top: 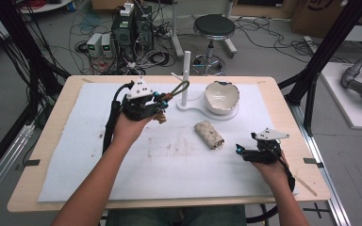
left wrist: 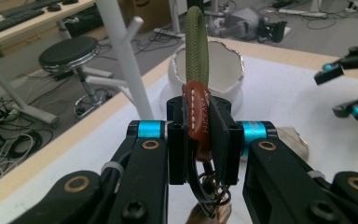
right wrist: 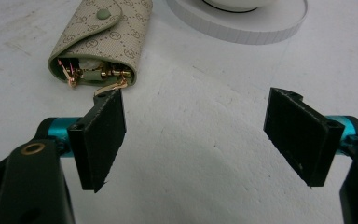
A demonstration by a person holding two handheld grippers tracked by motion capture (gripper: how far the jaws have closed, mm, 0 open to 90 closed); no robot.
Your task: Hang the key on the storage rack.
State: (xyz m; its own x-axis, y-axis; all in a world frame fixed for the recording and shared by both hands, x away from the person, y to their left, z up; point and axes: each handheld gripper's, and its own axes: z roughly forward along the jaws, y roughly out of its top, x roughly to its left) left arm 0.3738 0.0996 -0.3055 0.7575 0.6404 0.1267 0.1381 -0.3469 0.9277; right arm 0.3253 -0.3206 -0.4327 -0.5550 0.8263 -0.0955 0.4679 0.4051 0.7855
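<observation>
Overhead, I see a pale wooden table (top: 47, 155) covered by a white, slightly fuzzy mat (top: 99, 169) with a faint brown smear at its middle. Behind the table the grey floor carries tangled cables, computer boxes (top: 131, 28) and a round black stool (top: 213, 27).

I take the white bowl (top: 222, 96) as my landmark: it is glossy, with a jagged, eggshell-like rim, and sits on a flat white round base (right wrist: 242, 21) from which a thin white peg stand (top: 186, 75) rises just left of it.

My left gripper (top: 158, 106) is left of the bowl, lifted above the mat, its jaws pressed together on the brown stitched leather tab (left wrist: 199, 119) of a keychain. The keychain's olive rope loop (left wrist: 196, 42) points up and toward the bowl, its long axis running from my jaws to the peg stand; dark metal rings (left wrist: 209, 191) hang below the tab.

In front of the bowl, a beige monogram-patterned key pouch (top: 209, 134) lies flat, its long axis slanting away from the bowl, open end with gold hooks toward me.

My right gripper (top: 239, 149) is in front and right of the bowl, beside the pouch's open end, jaws spread wide and holding nothing.
</observation>
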